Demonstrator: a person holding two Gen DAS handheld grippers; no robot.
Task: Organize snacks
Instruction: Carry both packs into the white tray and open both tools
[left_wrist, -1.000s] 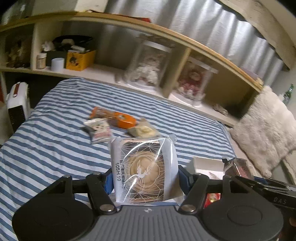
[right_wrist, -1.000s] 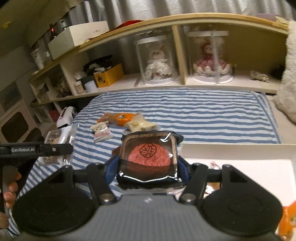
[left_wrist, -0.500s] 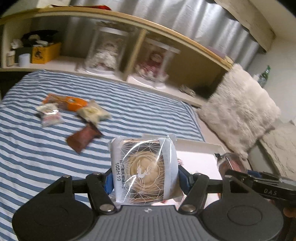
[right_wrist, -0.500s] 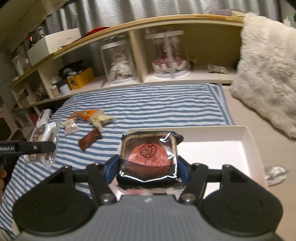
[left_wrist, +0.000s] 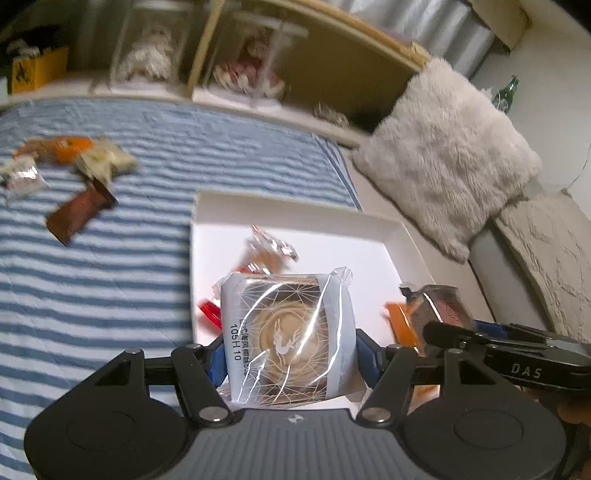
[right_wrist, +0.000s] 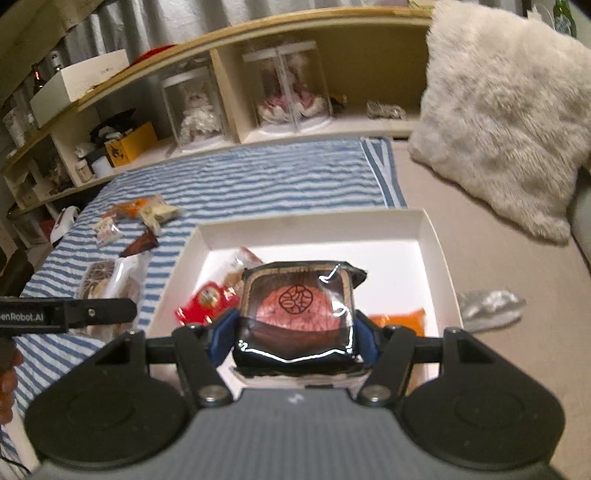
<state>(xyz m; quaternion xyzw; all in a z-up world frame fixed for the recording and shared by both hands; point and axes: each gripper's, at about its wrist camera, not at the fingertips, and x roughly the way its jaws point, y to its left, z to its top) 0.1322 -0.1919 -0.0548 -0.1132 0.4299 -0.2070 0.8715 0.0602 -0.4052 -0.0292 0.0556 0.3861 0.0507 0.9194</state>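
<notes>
We hold two wrapped cakes over the white box (right_wrist: 430, 236) at the striped blanket's (left_wrist: 110, 266) right edge: left gripper (left_wrist: 290, 354) clamped on the silver-wrapped cake (left_wrist: 288, 332), right gripper (right_wrist: 295, 332) clamped on the dark-wrapped cake (right_wrist: 299, 314). We count a red packet (right_wrist: 203, 301) and an orange packet (right_wrist: 400, 319) inside the box. Loose snacks (right_wrist: 140, 218) lie on the blanket toward its far left corner.

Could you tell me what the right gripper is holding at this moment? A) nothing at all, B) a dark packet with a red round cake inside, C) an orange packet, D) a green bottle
B: the right gripper is clamped on a dark packet with a red round cake showing through its clear front, above the white box.
</notes>
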